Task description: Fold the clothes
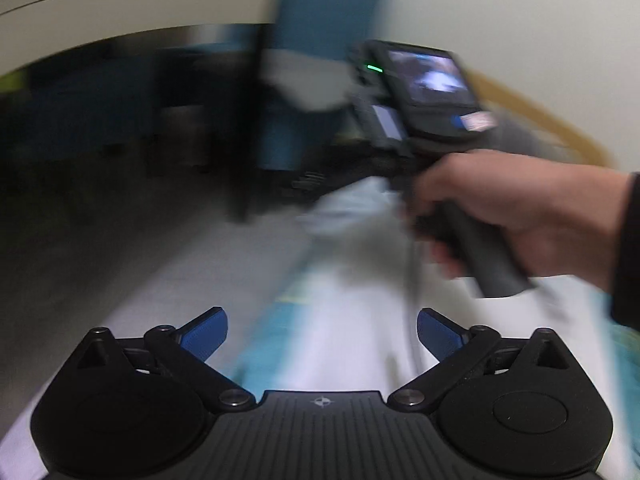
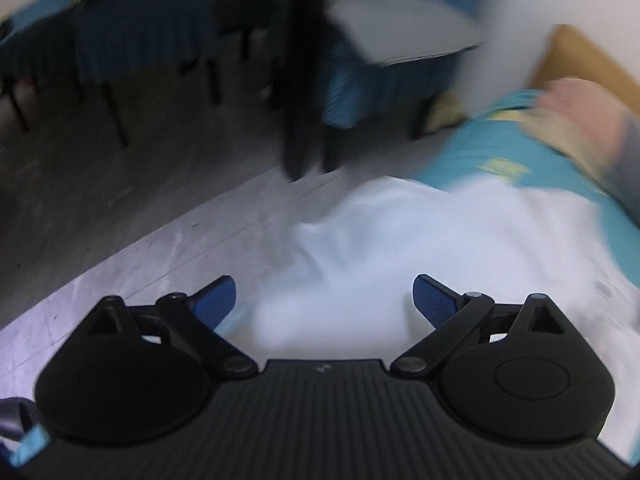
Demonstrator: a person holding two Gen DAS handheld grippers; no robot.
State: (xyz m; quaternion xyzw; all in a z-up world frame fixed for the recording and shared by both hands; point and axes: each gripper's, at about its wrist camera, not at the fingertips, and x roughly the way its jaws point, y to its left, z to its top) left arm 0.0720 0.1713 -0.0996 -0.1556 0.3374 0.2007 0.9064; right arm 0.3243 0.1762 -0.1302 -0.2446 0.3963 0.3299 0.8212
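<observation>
Left claw (image 1: 322,334): jaws wide, nothing between the blue pads (image 1: 206,334). It hangs above a white cloth (image 1: 344,344) lying on a teal sheet (image 1: 264,344). Right claw (image 2: 324,300): also wide, empty, just over the near edge of the same white cloth (image 2: 400,248), w/ the grey floor (image 2: 140,240) off to its left.

The cloth lies rumpled on a bed w/ a teal cover (image 2: 492,152), bunched up near the bed's edge, a lobe sagging toward the floor side. Judging by the look, it's thin, soft and light: it'll drape, slide and collapse when lifted, no stiffness to hold a fold. Best grip is prob. at an edge or corner, one claw each side, pinching a single layer so it can be spread flat first. Grabbing the bunched middle would likely pick up several layers.

Outward, in the left view: a hand (image 1: 520,216) holds the right gripper's handle (image 1: 480,252), w/ its small screen (image 1: 432,80) above.

Hard to read: both views are badly motion-blurred. What kind of garment it is, where the hems or sleeves are – can't tell. A pinkish bundle (image 2: 580,120) sits further up the bed, unclear what. Dark furniture legs (image 2: 300,100) and blue drapes behind are smeared.
</observation>
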